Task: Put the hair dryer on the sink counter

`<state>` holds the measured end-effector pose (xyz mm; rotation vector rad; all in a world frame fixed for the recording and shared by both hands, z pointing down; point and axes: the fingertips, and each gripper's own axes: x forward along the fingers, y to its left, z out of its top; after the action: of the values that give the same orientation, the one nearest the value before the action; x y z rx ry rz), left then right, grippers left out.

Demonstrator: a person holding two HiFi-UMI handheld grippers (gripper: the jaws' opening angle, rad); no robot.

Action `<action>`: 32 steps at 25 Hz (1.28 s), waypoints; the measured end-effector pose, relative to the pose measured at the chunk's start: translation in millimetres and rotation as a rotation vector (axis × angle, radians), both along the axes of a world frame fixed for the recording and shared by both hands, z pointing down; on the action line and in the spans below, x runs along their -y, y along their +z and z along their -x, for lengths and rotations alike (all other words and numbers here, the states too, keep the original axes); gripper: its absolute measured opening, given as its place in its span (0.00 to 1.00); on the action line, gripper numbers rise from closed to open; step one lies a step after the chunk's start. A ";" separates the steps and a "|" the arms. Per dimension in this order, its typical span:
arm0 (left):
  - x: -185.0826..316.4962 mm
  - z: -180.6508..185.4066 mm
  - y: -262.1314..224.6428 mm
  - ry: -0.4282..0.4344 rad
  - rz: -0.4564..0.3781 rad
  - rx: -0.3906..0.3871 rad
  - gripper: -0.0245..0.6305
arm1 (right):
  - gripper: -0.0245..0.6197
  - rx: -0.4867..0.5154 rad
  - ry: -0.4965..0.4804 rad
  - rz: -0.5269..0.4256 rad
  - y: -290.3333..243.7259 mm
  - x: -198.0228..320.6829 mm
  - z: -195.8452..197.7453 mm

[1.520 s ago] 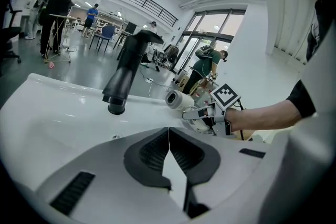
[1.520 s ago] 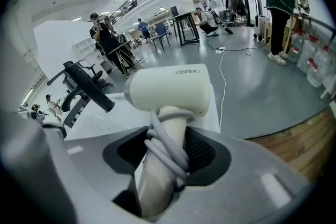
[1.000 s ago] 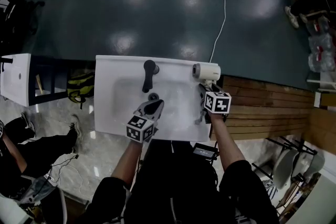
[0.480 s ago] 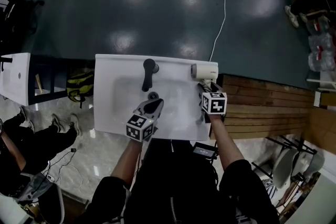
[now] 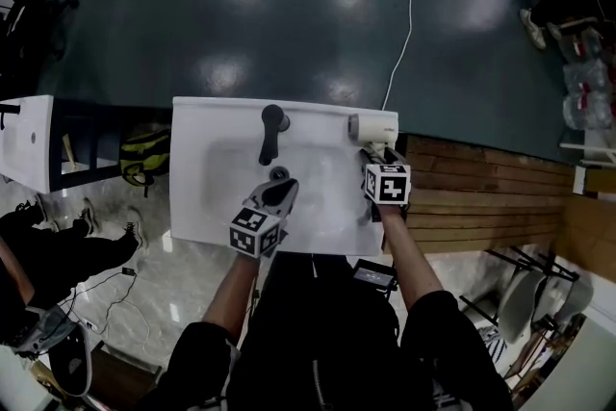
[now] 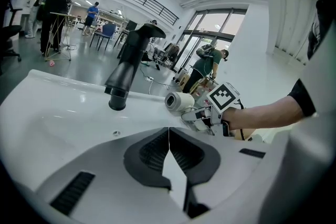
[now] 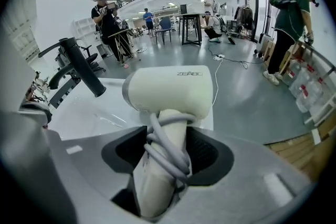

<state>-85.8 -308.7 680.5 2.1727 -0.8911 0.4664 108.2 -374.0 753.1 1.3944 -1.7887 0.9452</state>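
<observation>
Right gripper [image 5: 374, 155] has rolled slightly, and its jaws have just been opening, now loose around the hair dryer [image 5: 373, 126] handle. That hair dryer rests on the white worktop [image 5: 202, 125], right of the faucet [image 5: 270, 132]. Release looks underway. Next, draw straight back without snagging the wrapped cord. Left gripper [image 6: 168, 135] hovers near the faucet, jaws together, empty.

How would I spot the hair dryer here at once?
Find the white sink counter. At its far right corner is the cream plastic hair dryer; unlike the black faucet nearby, it has a grey cord wound round its handle.
</observation>
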 end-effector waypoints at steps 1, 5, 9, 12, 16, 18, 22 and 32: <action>-0.4 -0.1 -0.4 0.001 0.000 0.000 0.06 | 0.39 -0.002 0.003 -0.002 -0.6 0.6 -0.4; -0.9 -0.9 -0.6 0.003 -0.001 -0.002 0.06 | 0.40 -0.004 0.017 0.007 -0.9 0.9 -2.6; -2.4 -3.1 -1.2 0.006 -0.005 -0.002 0.06 | 0.40 0.001 0.023 -0.004 -4.2 -0.1 -3.6; -4.0 -4.5 -2.8 0.006 -0.013 0.002 0.06 | 0.40 0.001 0.020 -0.019 -9.4 -1.0 -4.6; -10.3 -8.8 -5.6 0.011 -0.019 0.000 0.06 | 0.40 0.008 0.020 -0.042 -17.1 -3.5 -5.7; -13.7 -11.0 -8.6 0.009 -0.021 0.000 0.06 | 0.39 0.014 0.019 -0.066 -23.1 -4.8 -6.7; -19.6 -13.4 -15.4 0.010 -0.037 0.000 0.06 | 0.39 0.020 0.020 -0.117 -37.8 -6.3 -8.9; -31.5 -19.7 -34.6 -0.009 -0.089 0.007 0.06 | 0.20 0.055 0.006 -0.248 -80.9 -14.6 -18.5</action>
<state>-66.1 -277.2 645.9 2.2477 -0.9408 0.4373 126.7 -359.4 672.2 1.5374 -1.9984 0.7920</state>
